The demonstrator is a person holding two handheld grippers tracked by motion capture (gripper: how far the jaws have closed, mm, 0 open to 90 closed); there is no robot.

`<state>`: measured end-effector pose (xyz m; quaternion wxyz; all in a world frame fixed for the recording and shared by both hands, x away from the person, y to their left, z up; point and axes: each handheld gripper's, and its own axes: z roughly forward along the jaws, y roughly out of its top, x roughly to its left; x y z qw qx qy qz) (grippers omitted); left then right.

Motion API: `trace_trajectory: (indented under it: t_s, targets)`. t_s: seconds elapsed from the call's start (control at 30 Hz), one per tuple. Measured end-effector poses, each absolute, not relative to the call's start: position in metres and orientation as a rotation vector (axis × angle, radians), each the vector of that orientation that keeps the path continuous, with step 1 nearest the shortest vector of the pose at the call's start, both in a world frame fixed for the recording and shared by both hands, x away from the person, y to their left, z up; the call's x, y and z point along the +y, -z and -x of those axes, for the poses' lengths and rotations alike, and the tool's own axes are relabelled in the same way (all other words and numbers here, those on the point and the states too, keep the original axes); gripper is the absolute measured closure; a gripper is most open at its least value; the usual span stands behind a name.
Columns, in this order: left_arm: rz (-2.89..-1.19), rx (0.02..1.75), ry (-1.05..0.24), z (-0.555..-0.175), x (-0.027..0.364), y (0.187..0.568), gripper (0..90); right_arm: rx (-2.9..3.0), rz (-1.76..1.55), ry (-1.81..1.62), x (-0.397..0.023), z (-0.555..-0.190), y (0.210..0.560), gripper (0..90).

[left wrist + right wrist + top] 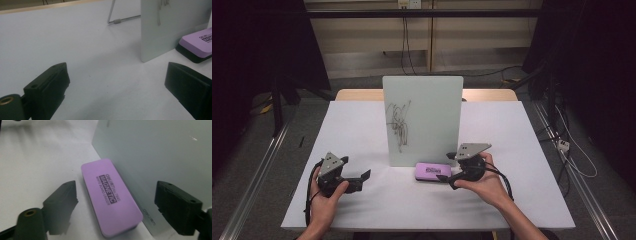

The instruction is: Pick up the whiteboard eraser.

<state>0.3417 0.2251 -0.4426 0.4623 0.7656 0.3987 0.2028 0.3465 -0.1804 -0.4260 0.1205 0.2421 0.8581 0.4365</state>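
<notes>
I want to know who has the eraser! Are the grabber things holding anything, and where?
Nothing is held. Both the left gripper and right gripper are open; the purple rectangular whiteboard eraser lies on the table between the right jaws, ungripped.

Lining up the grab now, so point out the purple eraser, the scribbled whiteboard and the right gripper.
purple eraser (pixel 110 197), right gripper view, printed top face.
whiteboard (pixel 427 107), high view, bare front face beside the scribble.
right gripper (pixel 448 169), high view, gap between open jaws.
</notes>
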Motion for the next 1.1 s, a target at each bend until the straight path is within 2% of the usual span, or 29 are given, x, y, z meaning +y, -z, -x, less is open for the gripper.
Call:
trace_trajectory:
  t_s: [0.1,0.2,0.57,1.1]
  targets:
    - [-1.886,0.977,-0.498,-0.342,0.225,0.442,5.2,2.540,-0.669,-1.256,-0.171,-0.349,0.425,22.7]
    - [-1.890,0.974,-0.502,-0.341,0.225,0.442,5.2,2.546,-0.666,-1.233,-0.168,-0.352,0.425,22.0]
    - [-1.907,0.962,-0.500,-0.342,0.224,0.443,5.2,2.659,-0.567,-1.148,-0.154,-0.366,0.435,33.8]
    - [-1.911,0.962,-0.501,-0.343,0.224,0.444,5.2,2.740,-0.494,-1.057,-0.145,-0.376,0.445,35.2]
